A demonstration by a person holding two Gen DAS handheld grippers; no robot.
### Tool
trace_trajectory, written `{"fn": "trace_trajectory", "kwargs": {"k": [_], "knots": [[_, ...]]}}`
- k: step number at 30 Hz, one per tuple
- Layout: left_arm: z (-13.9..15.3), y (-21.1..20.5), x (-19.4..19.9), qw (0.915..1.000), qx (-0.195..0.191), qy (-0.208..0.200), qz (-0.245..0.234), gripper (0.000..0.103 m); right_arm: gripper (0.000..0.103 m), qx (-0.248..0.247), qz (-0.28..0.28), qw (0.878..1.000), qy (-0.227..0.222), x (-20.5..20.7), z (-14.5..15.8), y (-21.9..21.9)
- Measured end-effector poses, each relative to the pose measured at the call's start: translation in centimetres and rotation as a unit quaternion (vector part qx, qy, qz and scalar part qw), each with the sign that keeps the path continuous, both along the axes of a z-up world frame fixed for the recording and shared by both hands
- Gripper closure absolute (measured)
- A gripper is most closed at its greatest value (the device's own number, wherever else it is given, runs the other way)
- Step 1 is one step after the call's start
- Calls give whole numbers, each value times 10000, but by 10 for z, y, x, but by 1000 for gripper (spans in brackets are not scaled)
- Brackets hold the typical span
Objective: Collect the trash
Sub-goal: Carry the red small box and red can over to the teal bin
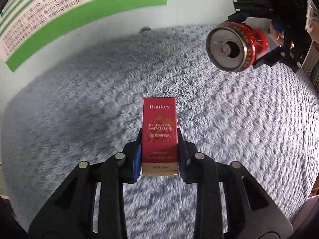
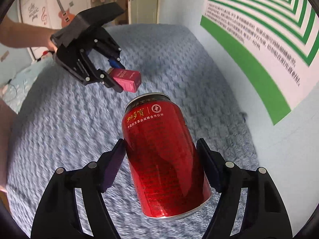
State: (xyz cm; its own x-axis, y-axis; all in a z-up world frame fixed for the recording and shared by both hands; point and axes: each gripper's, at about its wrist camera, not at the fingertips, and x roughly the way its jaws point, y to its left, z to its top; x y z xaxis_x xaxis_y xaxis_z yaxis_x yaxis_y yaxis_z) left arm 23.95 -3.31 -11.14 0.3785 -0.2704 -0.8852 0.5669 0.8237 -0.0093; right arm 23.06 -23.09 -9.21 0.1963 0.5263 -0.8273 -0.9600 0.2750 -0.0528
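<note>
Held clear above a blue-grey fleece blanket [image 1: 229, 119], the left gripper [image 1: 159, 139] clamps a red carton [image 1: 159, 131] while the right gripper [image 2: 161, 155] grips an opened red can [image 2: 165, 151], best kept level until a bin appears.

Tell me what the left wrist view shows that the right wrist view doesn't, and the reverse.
Only the left wrist view shows the can's opened top with its pull tab, and the box's front with the Hankey lettering.

Only the right wrist view shows the person's forearm, the door, the guitar wall art, and the can's printed side.

Both show the left gripper shut on the box, the right gripper shut on the can, the grey-blue blanket and the green-striped poster.
</note>
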Motion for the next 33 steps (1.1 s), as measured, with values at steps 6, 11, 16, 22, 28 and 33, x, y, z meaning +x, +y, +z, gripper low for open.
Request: {"fn": "trace_trajectory", "kwargs": {"k": [6,11,16,22,28,33], "knots": [[34,44,-34,9991,1,-251,352,76,30,170,278,9994,-91,-30,26,45],[56,101,-77,9955,97,-479,818,76,30,273,764,9966,-119,-59,38,110],[70,181,-140,9877,169,-569,1447,76,30,363,1381,9897,-93,-100,49,192],[62,282,-239,9706,178,-383,2369,76,30,475,2258,9730,38,-173,53,310],[45,368,-353,9439,224,-33,3293,76,30,545,3185,9457,352,-258,40,424],[33,422,-430,9178,207,131,3962,76,30,536,3885,9179,599,-323,28,502]]}}
